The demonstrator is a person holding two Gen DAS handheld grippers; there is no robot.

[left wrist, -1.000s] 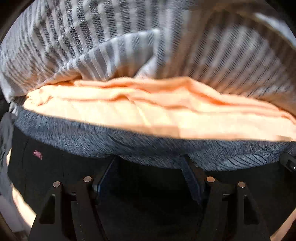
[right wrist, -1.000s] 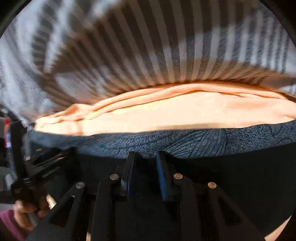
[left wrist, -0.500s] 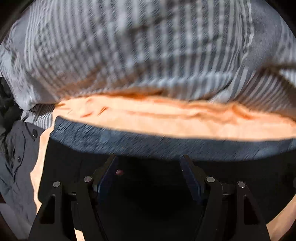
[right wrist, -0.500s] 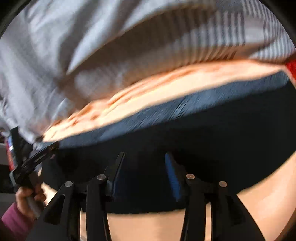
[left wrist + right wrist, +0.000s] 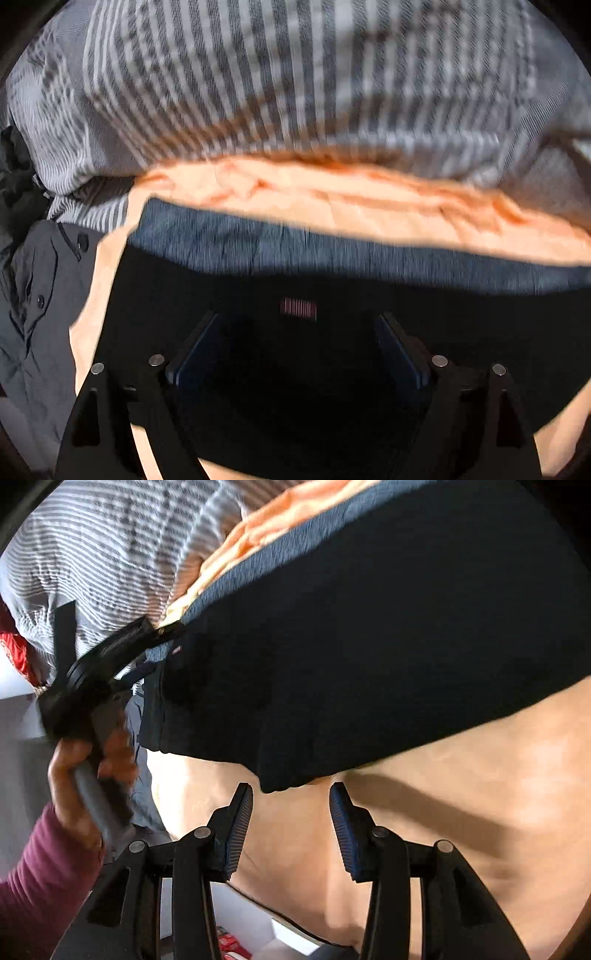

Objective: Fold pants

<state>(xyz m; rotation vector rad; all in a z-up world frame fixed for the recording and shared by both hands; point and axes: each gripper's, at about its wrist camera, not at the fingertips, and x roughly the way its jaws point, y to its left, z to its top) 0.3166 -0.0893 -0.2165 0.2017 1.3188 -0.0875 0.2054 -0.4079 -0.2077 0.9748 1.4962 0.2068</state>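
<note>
Left wrist view: the left gripper [image 5: 295, 354] hangs over the black pants [image 5: 258, 332], jaws opening wide with only the flat cloth below them; a small red label [image 5: 298, 309] now lies just beyond, where earlier none showed.

Right wrist view: the right gripper [image 5: 291, 812], wider than a second ago and empty, has pulled back off the pants [image 5: 369, 646] onto the peach sheet [image 5: 480, 794]; far left, a hand [image 5: 74, 775] holds the other gripper.

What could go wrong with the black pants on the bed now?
1. The pants have a corner right at the open right claw; it might snag and undo the fold.
2. The left claw is opening over the pants, nothing gripped; the layers may slide.
3. The grey garment alongside could get tangled in.
</note>
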